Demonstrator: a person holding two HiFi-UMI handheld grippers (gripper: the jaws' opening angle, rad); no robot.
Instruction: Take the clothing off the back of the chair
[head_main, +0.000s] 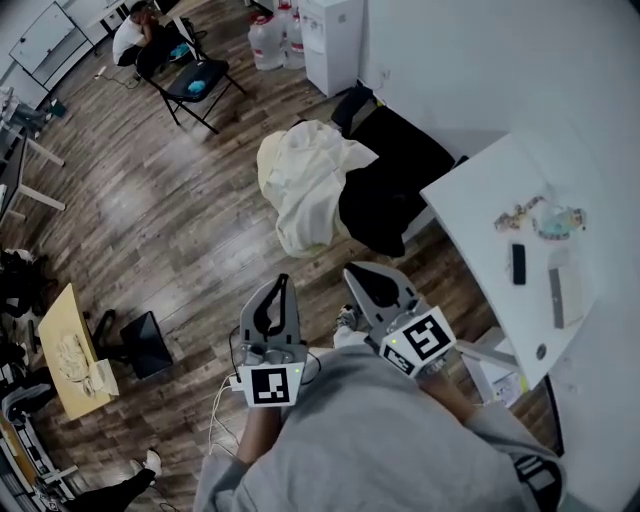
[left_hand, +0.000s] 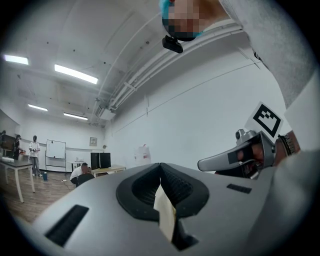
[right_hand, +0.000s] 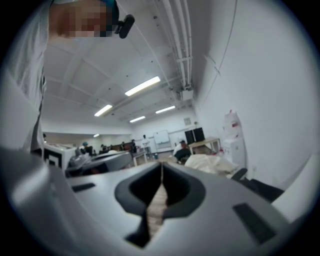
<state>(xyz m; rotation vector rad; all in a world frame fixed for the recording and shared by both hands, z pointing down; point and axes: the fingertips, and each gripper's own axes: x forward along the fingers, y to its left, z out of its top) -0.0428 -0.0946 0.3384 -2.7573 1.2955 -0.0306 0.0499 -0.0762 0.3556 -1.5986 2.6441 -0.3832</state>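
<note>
I see a white table (head_main: 480, 200) with a small black device (head_main: 518, 263) on it, a water dispenser (head_main: 330, 40) beside water jugs (head_main: 267, 42), a black folding chair (head_main: 195, 85), and a low wooden table (head_main: 70, 350).

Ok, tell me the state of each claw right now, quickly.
Left claw: closed, holding nothing.
Right claw: closed, holding nothing.
</note>
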